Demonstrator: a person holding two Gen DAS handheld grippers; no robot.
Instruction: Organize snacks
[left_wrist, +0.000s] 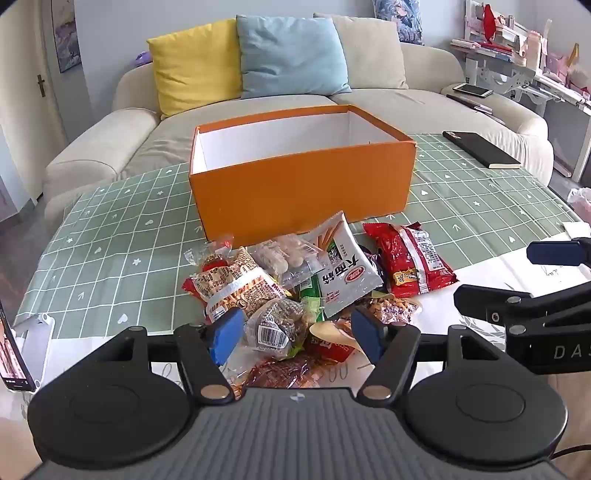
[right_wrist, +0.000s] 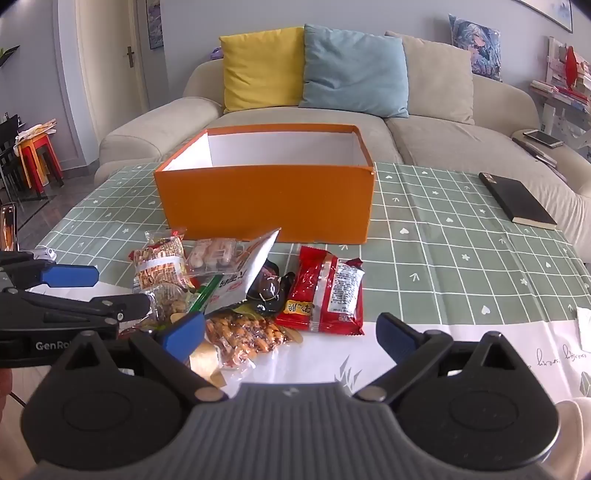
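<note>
**Snack sorting: status at start, box empty**

Green checked cloth covers the table (left_wrist: 110, 236), with a beige sofa (right_wrist: 424, 136) behind it. The orange box (left_wrist: 303, 188) stands open-topped at 12 o'clock from the snack pile (left_wrist: 295, 288). Its white interior shows no packets in either view, though the floor behind the near wall is hidden.

Progress, as judged: nothing is sorted yet. All visible packets lie loose on the table, just in front of the box. The full transfer remains.

Tool state:
- Left gripper (left_wrist: 297, 332): jaws wide, nothing held. A barcode-labelled packet (left_wrist: 275, 328) lies between the pads; contact cannot be confirmed.
- Right gripper (right_wrist: 290, 338): jaws wide, empty, above the near edge of the pile.

Orientation of task items:
- Red packet (right_wrist: 325, 291): lies flat at the 3 o'clock side of the pile. Its long axis runs roughly 12 to 6 o'clock, tilted slightly.
- White packet (left_wrist: 343, 266): propped on the others, one end raised toward the box.
- Box: long axis runs 9 to 3 o'clock, opening upward.

A black notebook (right_wrist: 517, 199) lies well apart at 2 o'clock.
</note>
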